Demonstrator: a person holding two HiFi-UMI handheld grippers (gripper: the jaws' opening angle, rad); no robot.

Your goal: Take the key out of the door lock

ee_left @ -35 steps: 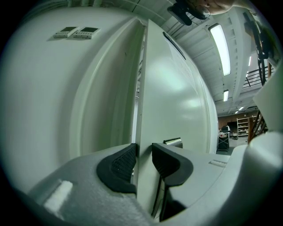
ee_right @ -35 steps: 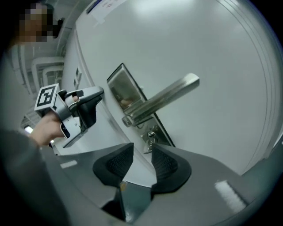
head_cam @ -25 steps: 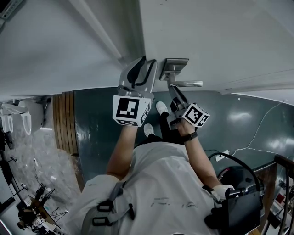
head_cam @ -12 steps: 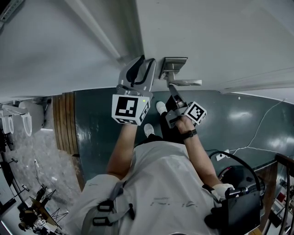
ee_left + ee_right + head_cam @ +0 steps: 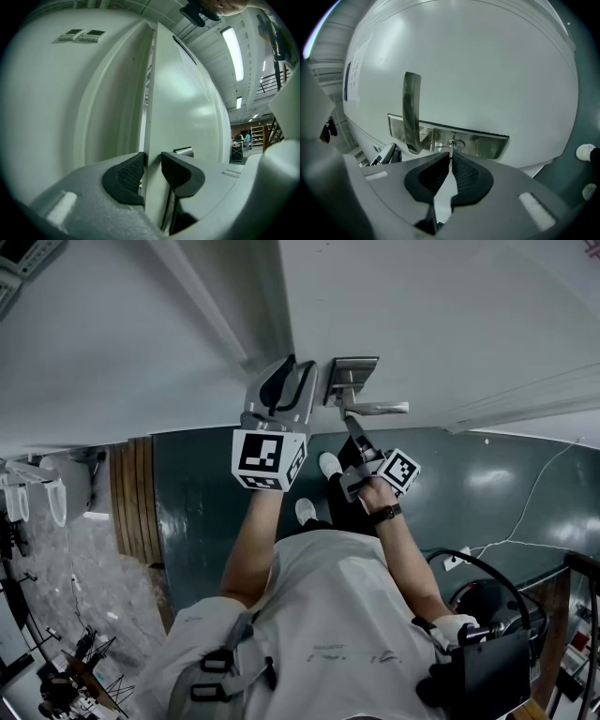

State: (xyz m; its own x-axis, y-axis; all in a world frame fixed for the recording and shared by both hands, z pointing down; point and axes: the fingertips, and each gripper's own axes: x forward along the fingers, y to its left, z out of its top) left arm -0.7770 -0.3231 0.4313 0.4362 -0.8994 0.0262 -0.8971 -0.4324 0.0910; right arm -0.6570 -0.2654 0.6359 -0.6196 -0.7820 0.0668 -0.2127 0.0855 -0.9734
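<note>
The small metal key (image 5: 450, 150) sits in the cylinder near the middle of the brushed-steel lock plate (image 5: 485, 144), just beside the root of the steel lever handle (image 5: 411, 112) on the white painted door (image 5: 478, 65). It looks light, thin and rigid, with a smooth, slippery surface. It will likely bind if pulled at an angle, so the hold belongs on its flat bow, drawn straight out from the plate.

The right gripper (image 5: 450, 160) has its ribbed black pads nearly together, pinching that bow edge-on, tips just short of the plate. The left gripper (image 5: 152, 164) is off to the side of the plate, its two pads clamped on the door's free edge, seemingly to steady the leaf.

Compared with a second ago, the right gripper's jaws have just been closing, from wide apart down onto the key, and its marker cube (image 5: 400, 471) sits rolled to a slightly different angle. The left gripper (image 5: 281, 395) holds as it did.
</note>
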